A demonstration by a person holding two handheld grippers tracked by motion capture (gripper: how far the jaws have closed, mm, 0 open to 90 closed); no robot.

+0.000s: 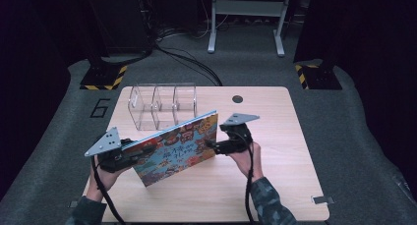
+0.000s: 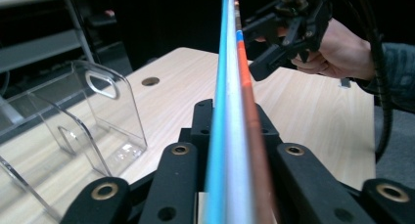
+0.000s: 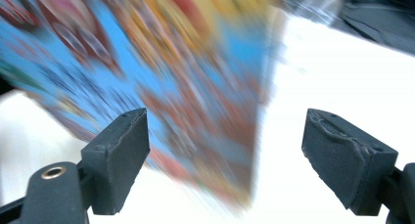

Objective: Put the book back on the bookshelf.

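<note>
Table [image 1: 275,185] beneath us, clear rack [image 1: 162,106] just beyond the book [image 1: 178,149]. We hold the book up on edge, long axis running from left gripper [image 1: 129,154] to right gripper [image 1: 214,146]. Left is clamped on its edge; right's jaws gape apart at the far edge. Likely mid-carry; next: slot it upright into the rack

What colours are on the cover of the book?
Mostly blue, with red, orange and yellow pictures on the book; the high view shows it best.
</note>
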